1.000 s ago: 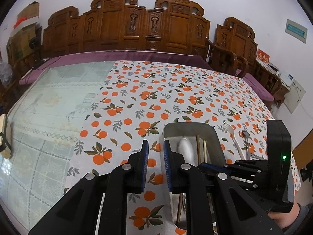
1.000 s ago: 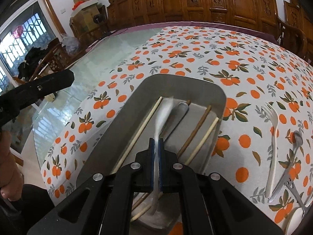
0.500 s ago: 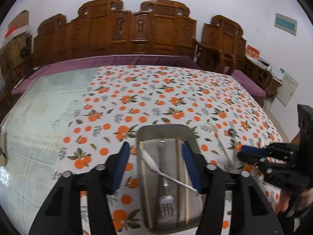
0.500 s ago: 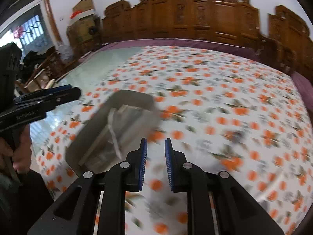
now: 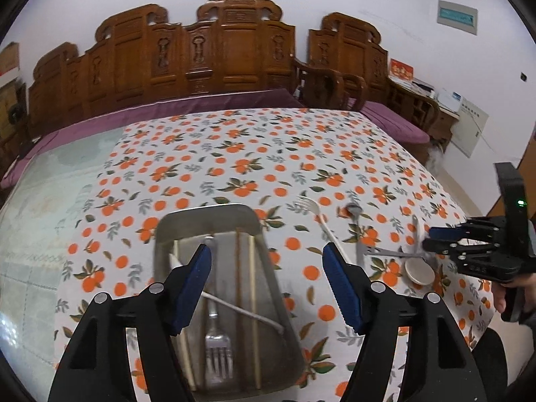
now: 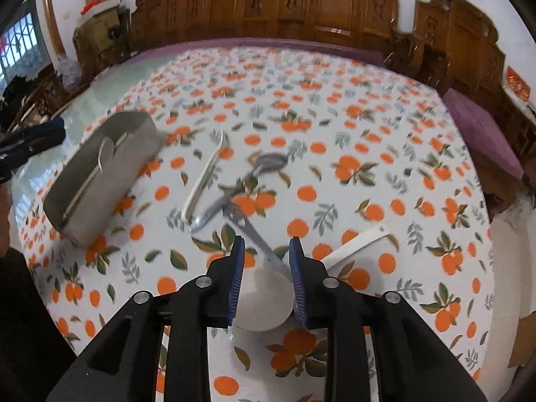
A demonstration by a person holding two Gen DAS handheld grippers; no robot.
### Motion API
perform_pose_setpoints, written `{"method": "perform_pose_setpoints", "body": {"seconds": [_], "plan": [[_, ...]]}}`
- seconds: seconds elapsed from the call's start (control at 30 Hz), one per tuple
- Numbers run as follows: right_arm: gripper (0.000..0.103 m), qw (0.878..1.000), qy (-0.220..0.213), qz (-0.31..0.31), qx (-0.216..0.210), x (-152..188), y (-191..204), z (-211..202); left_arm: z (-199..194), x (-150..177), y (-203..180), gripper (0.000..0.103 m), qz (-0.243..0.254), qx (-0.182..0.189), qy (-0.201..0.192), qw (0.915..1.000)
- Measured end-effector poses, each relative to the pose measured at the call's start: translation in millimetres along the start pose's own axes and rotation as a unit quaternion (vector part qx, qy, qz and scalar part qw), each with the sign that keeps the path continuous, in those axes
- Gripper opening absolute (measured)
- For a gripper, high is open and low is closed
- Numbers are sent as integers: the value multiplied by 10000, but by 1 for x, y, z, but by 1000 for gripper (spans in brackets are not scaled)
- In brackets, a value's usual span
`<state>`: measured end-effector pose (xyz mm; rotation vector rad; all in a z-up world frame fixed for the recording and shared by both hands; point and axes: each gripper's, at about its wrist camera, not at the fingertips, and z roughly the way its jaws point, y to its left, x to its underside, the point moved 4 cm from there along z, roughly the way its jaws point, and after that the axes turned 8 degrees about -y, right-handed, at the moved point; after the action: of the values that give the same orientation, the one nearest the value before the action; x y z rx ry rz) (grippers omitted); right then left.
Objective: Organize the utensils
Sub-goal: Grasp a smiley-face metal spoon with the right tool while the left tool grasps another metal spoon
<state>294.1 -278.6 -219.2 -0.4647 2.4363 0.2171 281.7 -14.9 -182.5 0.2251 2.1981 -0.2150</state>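
A steel tray (image 5: 167, 231) (image 6: 134, 127) on the orange-print cloth holds a white spoon (image 5: 234, 308), a metal fork (image 5: 216, 345) and chopsticks (image 5: 252, 301). My left gripper (image 5: 266, 281) is wide open above the tray's right side. My right gripper (image 6: 264, 274) is open and empty, low over the loose utensils right of the tray: a white ladle-like spoon (image 6: 264, 301), a metal fork (image 6: 254, 234), a metal spoon (image 6: 268, 162) and a white plastic fork (image 6: 204, 177). The right gripper also shows in the left wrist view (image 5: 432, 239).
Carved wooden benches (image 5: 201, 60) with purple cushions stand beyond the table's far edge. The table's right edge (image 6: 489, 234) is close to the loose utensils. A glass-topped part of the table (image 5: 50, 201) lies left of the cloth.
The right gripper let the white spoon go into the tray, opened, and swung right over the loose utensils. The left gripper opened wide and moved right over the tray.
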Motion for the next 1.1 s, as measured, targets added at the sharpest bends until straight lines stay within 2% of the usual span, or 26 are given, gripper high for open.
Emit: {"method": "perform_pose_setpoints", "body": {"seconds": [0.37, 0.57, 0.77, 0.8, 0.87, 0.93, 1.1], "plan": [[30, 9958, 869, -267, -111, 7, -3, 46, 7, 11, -26, 66, 252, 172, 123, 9995], [30, 9897, 1321, -553, -79, 11, 1, 54, 2, 13, -31, 66, 253, 244, 126, 9993], [27, 9885, 1386, -591, -132, 12, 1, 56, 1, 14, -39, 66, 339, 297, 112, 9989], [24, 9887, 1368, -592, -138, 12, 1, 56, 1, 14, -40, 66, 341, 298, 113, 9989], [12, 9884, 1354, -671, -172, 12, 3, 55, 0, 14, -41, 66, 356, 297, 109, 9989], [8, 9884, 1321, -740, -125, 12, 5, 53, -1, 13, -44, 66, 387, 298, 83, 9988], [7, 9912, 1154, -632, -131, 13, 1, 48, 1, 10, -57, 64, 457, 428, 157, 9979]]}}
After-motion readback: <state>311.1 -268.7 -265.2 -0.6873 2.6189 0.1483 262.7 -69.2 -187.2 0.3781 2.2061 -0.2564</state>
